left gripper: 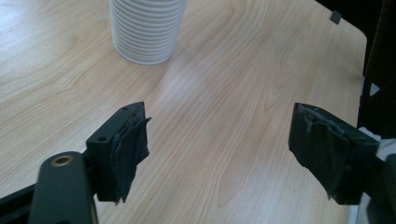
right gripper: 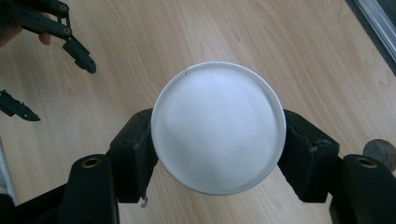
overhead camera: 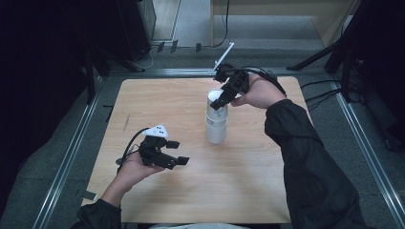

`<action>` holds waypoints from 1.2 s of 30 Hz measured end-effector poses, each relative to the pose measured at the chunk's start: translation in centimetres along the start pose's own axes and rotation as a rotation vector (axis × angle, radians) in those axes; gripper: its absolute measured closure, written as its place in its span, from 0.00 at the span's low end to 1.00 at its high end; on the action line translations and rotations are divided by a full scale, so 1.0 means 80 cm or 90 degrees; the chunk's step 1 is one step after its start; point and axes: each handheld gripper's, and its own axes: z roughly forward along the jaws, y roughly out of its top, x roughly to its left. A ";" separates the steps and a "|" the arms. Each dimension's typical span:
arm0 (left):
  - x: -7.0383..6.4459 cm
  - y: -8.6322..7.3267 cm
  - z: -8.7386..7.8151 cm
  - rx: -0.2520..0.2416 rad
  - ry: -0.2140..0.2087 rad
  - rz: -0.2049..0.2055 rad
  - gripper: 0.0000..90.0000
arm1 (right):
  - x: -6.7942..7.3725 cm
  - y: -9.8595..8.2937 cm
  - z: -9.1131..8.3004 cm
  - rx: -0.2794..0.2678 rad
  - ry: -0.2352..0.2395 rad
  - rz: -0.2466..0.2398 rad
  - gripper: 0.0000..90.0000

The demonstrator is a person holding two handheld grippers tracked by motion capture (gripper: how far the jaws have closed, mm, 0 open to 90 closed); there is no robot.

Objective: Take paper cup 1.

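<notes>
It looked like a lab: a pale wooden table [overhead camera: 200,200] stood within metal floor rails [overhead camera: 67,157], black stands and cables around it.

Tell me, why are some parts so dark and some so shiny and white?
High view: the light falls on the pale wooden table while the surroundings stay nearly black. Left gripper view: a pale sheen streaks the wood below the ribbed white stack of cups. Right gripper view: the top cup's round white bottom looks bright, almost featureless.

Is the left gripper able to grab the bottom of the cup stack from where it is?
Probably yes. The left gripper is open and points toward the cup stack, with bare table between them. The right gripper clamps just the top.
</notes>
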 end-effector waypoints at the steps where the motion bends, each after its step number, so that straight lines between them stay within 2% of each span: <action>1: 0.000 0.001 0.000 -0.002 0.001 -0.002 0.16 | 0.001 0.000 -0.009 -0.011 0.000 0.001 0.38; 3: 0.001 0.003 0.000 -0.008 0.001 -0.007 0.14 | 0.001 0.000 -0.014 -0.017 0.000 -0.002 0.38; 5: 0.004 0.007 0.000 -0.026 -0.022 -0.024 0.12 | 0.002 0.000 -0.031 -0.032 0.003 0.004 0.38; 8: 0.007 0.008 -0.002 -0.038 -0.038 -0.029 0.11 | 0.003 -0.001 -0.042 -0.039 0.003 0.007 0.39; 9: 0.008 0.009 -0.002 -0.045 -0.042 -0.035 0.11 | 0.006 -0.003 -0.053 -0.045 0.004 0.007 0.39; 10: 0.009 0.010 -0.002 -0.048 -0.043 -0.033 0.11 | 0.006 -0.003 -0.053 -0.045 0.004 0.007 0.39; 11: 0.009 0.011 -0.002 -0.046 -0.039 -0.025 0.12 | 0.009 -0.005 -0.065 -0.050 0.005 0.007 0.39; 12: 0.009 0.011 -0.002 -0.046 -0.039 -0.025 0.13 | 0.009 -0.005 -0.065 -0.050 0.005 0.007 0.39; 15: 0.010 0.014 0.001 -0.041 -0.038 -0.009 0.14 | 0.017 -0.015 -0.085 -0.060 0.004 0.005 0.39; 18: 0.011 0.016 0.002 -0.038 -0.035 0.005 0.14 | 0.023 -0.022 -0.093 -0.062 0.005 -0.001 0.39; 20: 0.012 0.018 0.003 -0.035 -0.020 0.009 0.14 | 0.030 -0.032 -0.098 -0.060 0.004 -0.007 0.39; 24: 0.015 0.025 0.005 -0.033 -0.031 0.013 0.14 | 0.042 -0.054 -0.098 -0.072 0.005 -0.022 0.39; 27: 0.016 0.029 0.008 -0.028 -0.038 0.016 0.14 | 0.050 -0.078 -0.086 -0.076 0.020 -0.032 0.39; 30: 0.016 0.031 0.011 -0.024 -0.044 0.021 0.15 | 0.052 -0.086 -0.079 -0.072 0.024 -0.033 0.39; 33: 0.017 0.032 0.015 -0.025 -0.068 0.026 0.16 | 0.058 -0.104 -0.064 -0.074 0.033 -0.038 0.39; 36: 0.018 0.032 0.020 -0.015 -0.071 0.030 0.16 | 0.061 -0.111 -0.057 -0.075 0.037 -0.038 0.39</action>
